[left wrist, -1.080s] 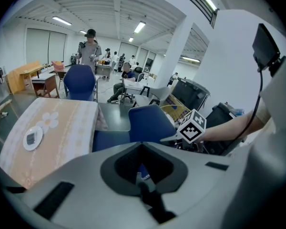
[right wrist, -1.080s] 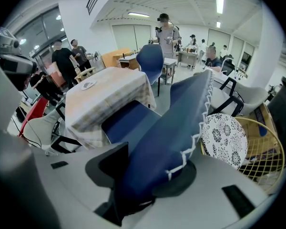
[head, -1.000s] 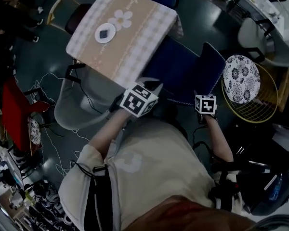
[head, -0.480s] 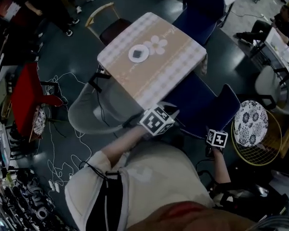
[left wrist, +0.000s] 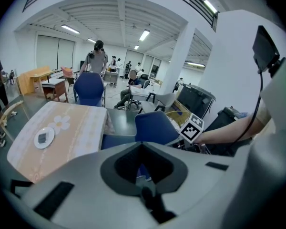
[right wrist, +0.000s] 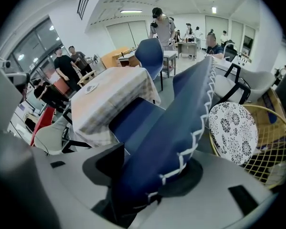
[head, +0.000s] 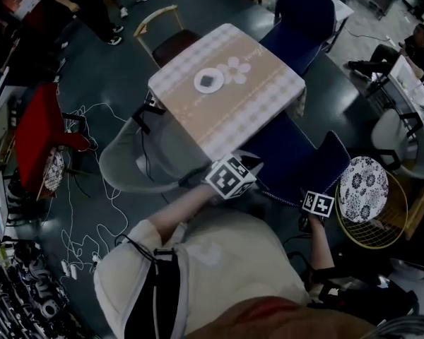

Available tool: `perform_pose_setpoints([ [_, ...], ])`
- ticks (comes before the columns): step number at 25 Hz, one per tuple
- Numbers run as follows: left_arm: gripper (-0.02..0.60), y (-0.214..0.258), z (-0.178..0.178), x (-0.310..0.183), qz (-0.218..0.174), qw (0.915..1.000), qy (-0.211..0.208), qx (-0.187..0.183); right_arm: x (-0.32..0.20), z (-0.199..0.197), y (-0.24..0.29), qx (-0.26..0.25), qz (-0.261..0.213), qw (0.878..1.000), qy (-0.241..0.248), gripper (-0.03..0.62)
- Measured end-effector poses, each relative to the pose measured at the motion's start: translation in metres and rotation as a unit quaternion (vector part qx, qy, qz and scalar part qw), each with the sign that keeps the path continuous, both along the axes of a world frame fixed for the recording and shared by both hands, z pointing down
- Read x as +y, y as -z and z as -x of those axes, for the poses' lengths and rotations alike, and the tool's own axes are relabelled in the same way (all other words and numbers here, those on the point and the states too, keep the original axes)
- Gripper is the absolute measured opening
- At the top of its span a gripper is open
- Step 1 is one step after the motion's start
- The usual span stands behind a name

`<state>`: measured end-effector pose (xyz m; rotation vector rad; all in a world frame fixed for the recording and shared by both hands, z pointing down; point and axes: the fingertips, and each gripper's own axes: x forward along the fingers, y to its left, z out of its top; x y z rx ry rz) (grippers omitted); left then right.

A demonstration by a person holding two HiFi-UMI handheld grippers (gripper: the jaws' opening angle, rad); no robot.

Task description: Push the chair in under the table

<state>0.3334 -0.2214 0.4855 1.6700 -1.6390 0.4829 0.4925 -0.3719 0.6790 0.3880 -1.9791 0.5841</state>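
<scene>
The blue chair [head: 297, 162] stands at the near side of the table [head: 198, 115], which wears a beige checked cloth; the seat's front reaches under the cloth's edge. My right gripper [head: 316, 202] sits at the top of the backrest [right wrist: 183, 111]. Its jaws have just been opening and stand wide, with the padded edge of the backrest still between them [right wrist: 148, 175]. My left gripper [head: 237, 169] hovers over the seat's near left corner, shut and with nothing in it [left wrist: 145, 190]. A white plate [left wrist: 44, 138] lies on the table.
A grey chair [head: 131, 164] stands left of the table and a second blue chair [head: 304, 20] at its far side. A wood-framed chair [head: 166, 37] and a red chair [head: 39, 140] are nearby. A yellow wire chair with a patterned cushion [head: 364, 189] is right of my right gripper. Cables [head: 78, 210] trail over the floor.
The head view has swung, so table and chair now sit further right and look smaller. Both grippers keep their places by the chair's back, the left one slightly shifted.
</scene>
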Motion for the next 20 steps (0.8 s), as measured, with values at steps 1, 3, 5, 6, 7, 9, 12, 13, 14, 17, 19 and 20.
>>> perform_pose_setpoints([
  [1, 0.009, 0.001, 0.0, 0.001, -0.001, 1.0, 0.0, -0.002, 0.0, 0.0, 0.0, -0.001, 0.001, 1.0, -0.004, 0.222],
  [3, 0.009, 0.004, -0.001, 0.006, -0.003, 1.0, 0.002, -0.006, 0.001, 0.003, -0.001, -0.003, 0.002, 1.0, -0.005, 0.222],
  [5, 0.008, 0.006, -0.006, 0.008, -0.005, 1.0, 0.002, -0.008, 0.001, 0.002, -0.001, -0.004, 0.001, 1.0, -0.009, 0.225],
  [6, 0.008, 0.006, -0.009, 0.007, -0.007, 0.9999, -0.001, -0.009, -0.001, 0.0, 0.0, -0.005, 0.0, 1.0, -0.016, 0.227],
  [7, 0.009, 0.007, -0.012, 0.006, -0.009, 0.9999, -0.003, -0.01, -0.003, -0.003, -0.001, -0.005, 0.001, 1.0, -0.024, 0.232],
  [9, 0.009, 0.009, -0.017, 0.006, -0.013, 0.9998, -0.005, -0.012, -0.005, -0.006, -0.001, -0.002, 0.002, 0.999, -0.038, 0.247],
  [12, 0.009, 0.014, -0.022, 0.01, -0.02, 0.9997, -0.006, -0.014, -0.006, -0.012, 0.003, 0.0, -0.006, 0.998, -0.061, 0.255],
  [13, 0.009, 0.015, -0.023, 0.012, -0.022, 0.9996, -0.007, -0.015, -0.005, -0.014, 0.006, -0.002, -0.011, 0.998, -0.066, 0.259],
  [14, 0.009, 0.015, -0.022, 0.015, -0.023, 0.9996, -0.007, -0.016, -0.003, -0.015, 0.01, -0.005, -0.018, 0.998, -0.067, 0.265],
  [17, 0.009, 0.015, -0.015, 0.027, -0.022, 0.9996, 0.005, -0.019, 0.003, -0.011, 0.028, -0.024, -0.035, 0.997, -0.059, 0.272],
  [19, 0.009, 0.015, -0.016, 0.033, -0.018, 0.9995, 0.017, -0.02, 0.003, -0.014, 0.043, -0.043, -0.04, 0.996, -0.061, 0.272],
  [20, 0.009, 0.015, -0.019, 0.033, -0.017, 0.9995, 0.019, -0.019, 0.002, -0.018, 0.051, -0.053, -0.042, 0.996, -0.066, 0.272],
])
